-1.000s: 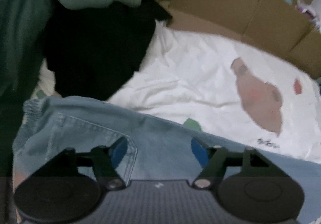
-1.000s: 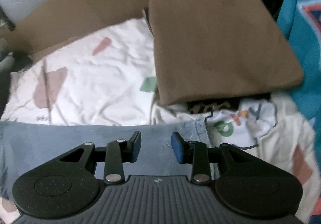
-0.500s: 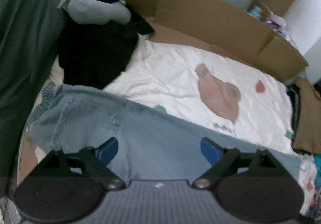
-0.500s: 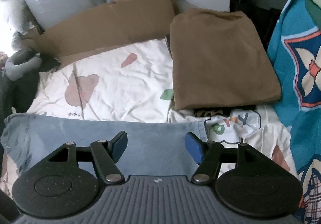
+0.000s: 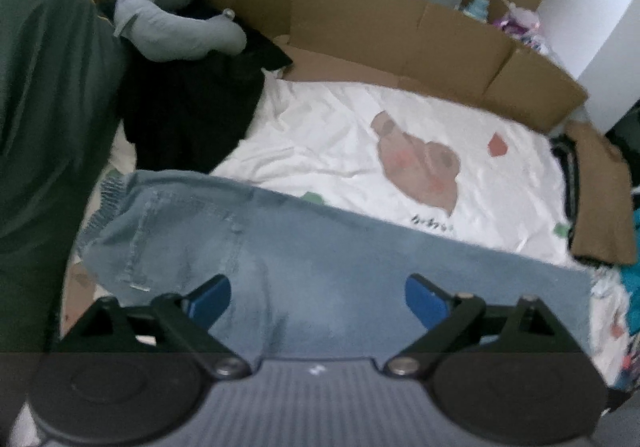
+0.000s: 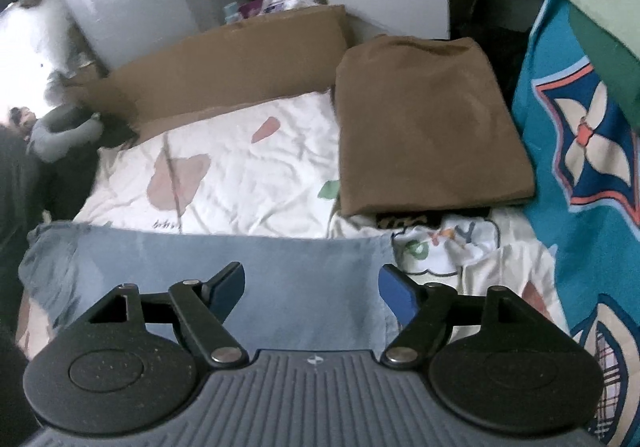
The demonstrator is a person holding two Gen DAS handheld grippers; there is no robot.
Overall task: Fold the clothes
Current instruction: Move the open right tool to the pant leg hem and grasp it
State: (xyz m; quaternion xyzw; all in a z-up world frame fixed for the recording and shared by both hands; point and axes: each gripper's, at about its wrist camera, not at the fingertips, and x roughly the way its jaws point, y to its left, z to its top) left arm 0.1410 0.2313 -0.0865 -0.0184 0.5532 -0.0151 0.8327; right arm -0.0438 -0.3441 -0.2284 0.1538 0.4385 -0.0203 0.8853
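Light blue jeans (image 5: pixel 320 259) lie flat across the near side of a white printed bedsheet (image 5: pixel 340 151), waistband to the left. They also show in the right wrist view (image 6: pixel 256 271), with the leg hem near the right. My left gripper (image 5: pixel 318 297) is open and empty above the seat of the jeans. My right gripper (image 6: pixel 312 287) is open and empty above the leg end. A folded brown garment (image 6: pixel 428 127) lies on a stack at the right of the bed.
A cardboard wall (image 5: pixel 400 39) runs along the far edge of the bed. A black garment (image 5: pixel 192 115) and a grey plush toy (image 5: pixel 176 35) lie at the far left. A teal patterned cloth (image 6: pixel 580 151) hangs at the right.
Both grippers have lifted away from the jeans and opened wider. The jeans now lie flat on the bed, and more of the room is in view.
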